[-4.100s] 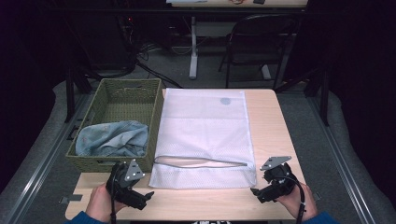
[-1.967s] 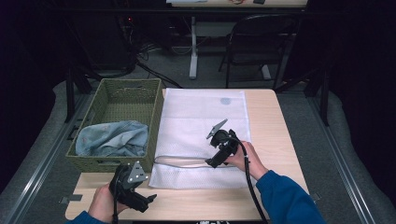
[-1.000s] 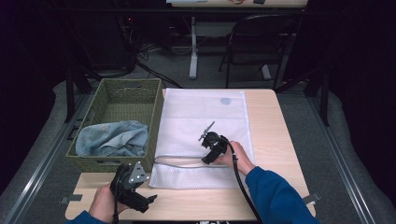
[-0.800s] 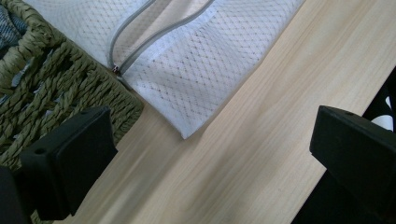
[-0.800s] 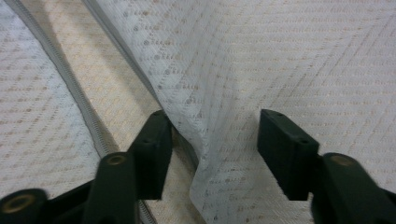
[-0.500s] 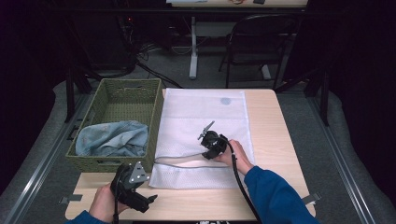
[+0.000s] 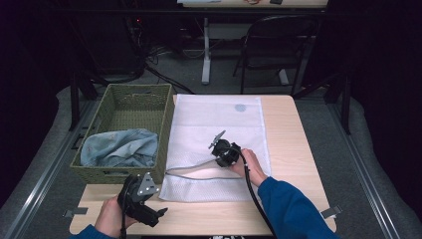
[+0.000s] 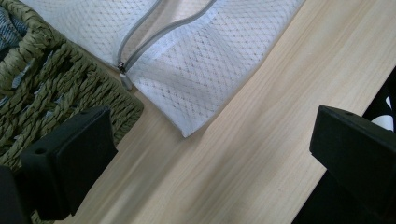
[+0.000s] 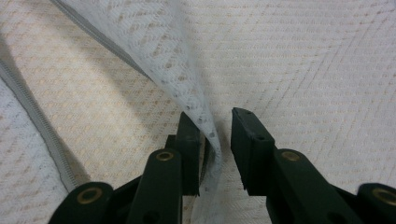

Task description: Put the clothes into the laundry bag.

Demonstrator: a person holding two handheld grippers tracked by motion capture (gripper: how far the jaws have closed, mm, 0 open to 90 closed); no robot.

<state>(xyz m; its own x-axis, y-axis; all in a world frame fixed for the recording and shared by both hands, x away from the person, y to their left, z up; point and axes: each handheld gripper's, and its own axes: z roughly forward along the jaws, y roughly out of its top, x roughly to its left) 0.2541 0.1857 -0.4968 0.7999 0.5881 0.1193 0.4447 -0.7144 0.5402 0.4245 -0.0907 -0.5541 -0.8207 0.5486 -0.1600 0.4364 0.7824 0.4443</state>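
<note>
A white mesh laundry bag (image 7: 219, 122) lies flat on the table, its grey zipper (image 7: 194, 168) open near the front. My right gripper (image 7: 217, 145) rests on the bag just behind the zipper gap. In the right gripper view a raised fold of mesh (image 9: 187, 79) stands between its jaws (image 9: 215, 116), against the left jaw with a gap to the right one. Those jaws have just been closing. My left gripper (image 7: 149, 211) is held wide open over bare wood at the table's front left (image 8: 210, 121), beside the basket corner (image 8: 51, 93) and the zipper pull (image 8: 123, 77).
A green woven basket (image 7: 134, 94) stands left of the bag with a blue cloth (image 7: 119, 148) in its near end. Bare table (image 7: 288, 129) shows right of the bag. A chair and desk legs stand beyond the far edge.
The right gripper came from the table's front right corner onto the bag, then stayed there while its jaws narrowed around a fold of mesh. The left gripper has kept still.
</note>
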